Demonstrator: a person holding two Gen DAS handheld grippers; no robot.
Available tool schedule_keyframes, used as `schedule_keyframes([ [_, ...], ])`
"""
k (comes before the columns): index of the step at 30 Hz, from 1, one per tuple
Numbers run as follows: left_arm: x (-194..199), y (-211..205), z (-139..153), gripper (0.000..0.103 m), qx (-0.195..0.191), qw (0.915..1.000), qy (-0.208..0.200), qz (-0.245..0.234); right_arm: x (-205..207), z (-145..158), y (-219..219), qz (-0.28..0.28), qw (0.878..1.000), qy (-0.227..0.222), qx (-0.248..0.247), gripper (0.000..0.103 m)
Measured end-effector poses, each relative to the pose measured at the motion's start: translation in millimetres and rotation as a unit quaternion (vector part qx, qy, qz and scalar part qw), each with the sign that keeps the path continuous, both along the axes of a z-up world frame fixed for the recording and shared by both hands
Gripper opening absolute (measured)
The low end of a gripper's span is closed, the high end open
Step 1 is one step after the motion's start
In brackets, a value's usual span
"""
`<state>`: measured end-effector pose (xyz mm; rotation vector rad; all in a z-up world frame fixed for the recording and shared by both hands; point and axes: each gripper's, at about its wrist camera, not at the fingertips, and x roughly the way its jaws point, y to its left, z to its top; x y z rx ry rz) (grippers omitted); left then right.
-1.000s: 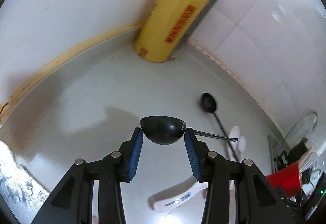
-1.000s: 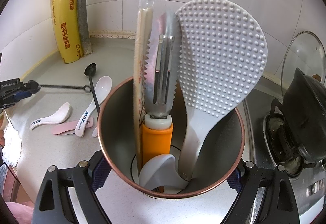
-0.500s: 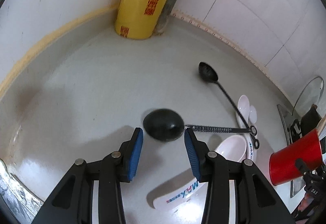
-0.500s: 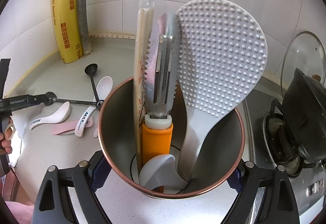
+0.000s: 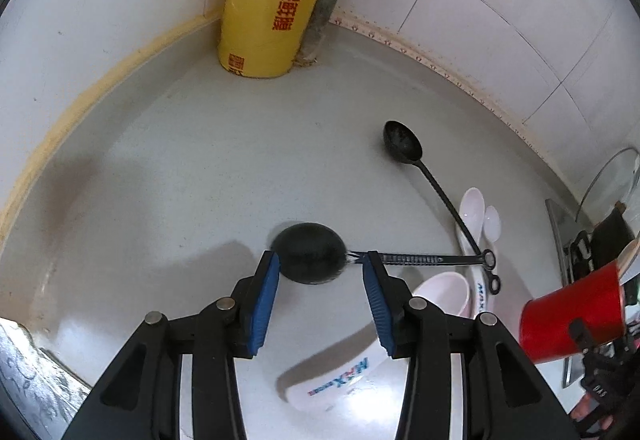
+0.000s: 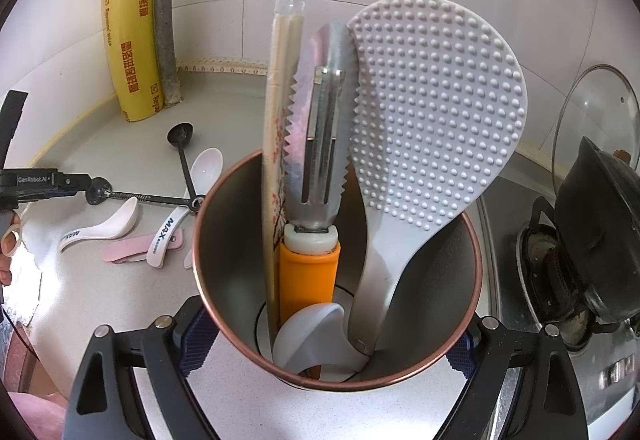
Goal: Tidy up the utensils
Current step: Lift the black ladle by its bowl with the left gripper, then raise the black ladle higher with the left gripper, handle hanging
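We keep the cup (image 6: 336,320) clamped in our right gripper (image 6: 324,340), its 2 jaws pressed against the cup's sides, likely to steady it so more utensils can drop in beside the rice paddle (image 6: 424,143) and peeler (image 6: 320,167). Our left gripper (image 5: 318,268) grips the black ladle (image 5: 310,254) by its bowl, jaws partly open around it, the handle trailing over the white spoons (image 5: 472,207) on the counter (image 5: 180,179). A 2nd black spoon (image 5: 402,141) lies beyond.
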<state>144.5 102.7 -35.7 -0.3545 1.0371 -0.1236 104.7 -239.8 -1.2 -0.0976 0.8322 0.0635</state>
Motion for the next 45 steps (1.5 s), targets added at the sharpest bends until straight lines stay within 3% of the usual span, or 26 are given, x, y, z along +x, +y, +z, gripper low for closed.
schedule_keyframes([
  [2, 4.9, -0.6, -5.8, 0.045, 0.008, 0.9994, 0.032, 0.011, 0.0, 0.2, 0.3, 0.0, 1.0, 0.0, 0.0, 0.093],
  [6, 7.5, -1.1, -10.3, 0.044, 0.007, 0.9983, 0.054, 0.019, -0.3, -0.8, 0.5, 0.0, 1.0, -0.002, 0.0, 0.093],
  [10, 12.1, -3.0, -7.8, 0.044, -0.017, 0.9965, 0.079, 0.02, -0.8, 0.7, 1.3, -0.001, 1.0, -0.003, 0.0, 0.093],
  [21, 32.7, -1.5, -10.7, 0.044, -0.068, 0.9916, 0.1, 0.046, -1.5, 2.2, 0.7, -0.002, 1.0, -0.004, 0.002, 0.093],
  [26, 52.2, 2.8, -15.8, 0.044, -0.104, 0.9843, 0.122, 0.074, -3.1, 2.2, -0.5, -0.002, 1.0, -0.005, 0.005, 0.093],
  [31, 72.1, 3.8, -16.6, 0.044, -0.103, 0.9775, 0.152, 0.103, -3.9, 2.5, -0.4, -0.002, 1.0, -0.006, 0.005, 0.093],
  [37, 95.1, -4.6, -14.0, 0.044, -0.059, 0.9759, 0.179, 0.111, -4.1, 3.2, -0.7, -0.002, 1.0, -0.006, 0.004, 0.093],
  [45, 113.7, -41.7, -12.0, 0.044, 0.076, 0.9761, 0.181, 0.094, -3.6, 3.3, -0.6, -0.002, 1.0, -0.006, 0.005, 0.093],
])
